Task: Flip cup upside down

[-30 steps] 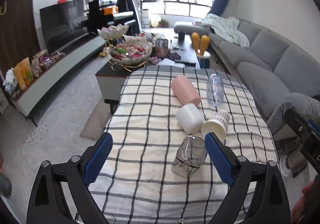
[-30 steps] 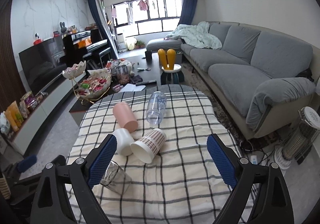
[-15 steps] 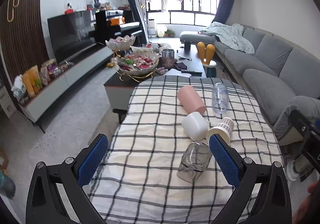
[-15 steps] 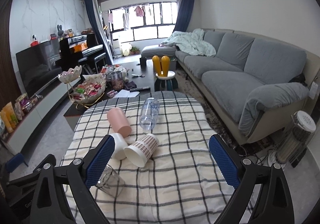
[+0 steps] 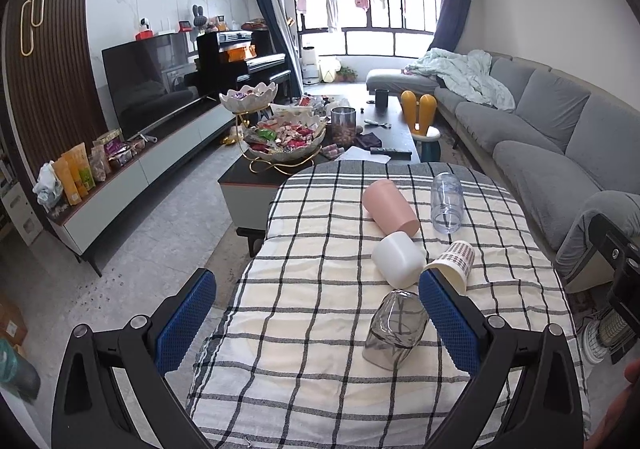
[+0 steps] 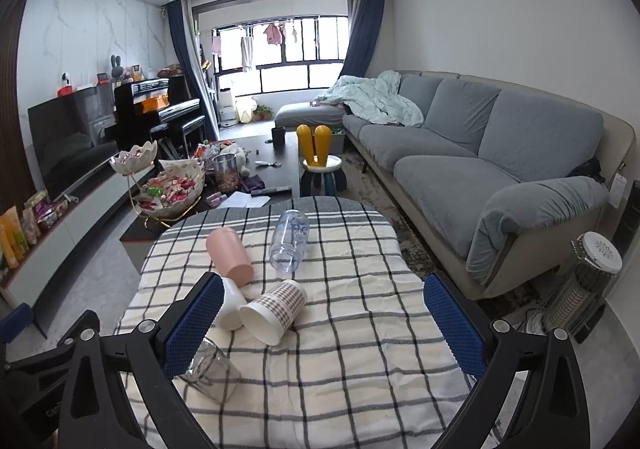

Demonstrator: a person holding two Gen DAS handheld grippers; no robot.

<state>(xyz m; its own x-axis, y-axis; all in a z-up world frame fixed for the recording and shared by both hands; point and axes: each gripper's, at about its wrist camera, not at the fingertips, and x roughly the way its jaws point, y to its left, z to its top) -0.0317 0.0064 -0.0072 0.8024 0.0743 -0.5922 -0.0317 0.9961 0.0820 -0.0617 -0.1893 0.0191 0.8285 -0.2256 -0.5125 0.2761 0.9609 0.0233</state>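
Note:
Several cups lie on their sides on a checked tablecloth (image 5: 312,289): a pink cup (image 5: 390,207), a white cup (image 5: 398,259), a plaid paper cup (image 5: 452,263), a clear plastic cup (image 5: 446,203) and a smoky glass cup (image 5: 396,333). My left gripper (image 5: 316,323) is open and empty, held above the table's near edge, its right finger beside the glass cup. In the right wrist view the same cups show: pink (image 6: 230,257), white (image 6: 232,307), plaid (image 6: 274,311), clear (image 6: 290,245), glass (image 6: 212,373). My right gripper (image 6: 320,323) is open and empty above the table.
A coffee table (image 5: 372,137) with a tiered snack bowl (image 5: 280,137) stands beyond the table. A grey sofa (image 6: 480,169) runs along the right. A TV unit (image 5: 140,161) is at the left. A heater (image 6: 588,289) stands at the right on the floor.
Both grippers have drawn back and risen, so the table and cups look farther and lower in view. The cups have not moved.

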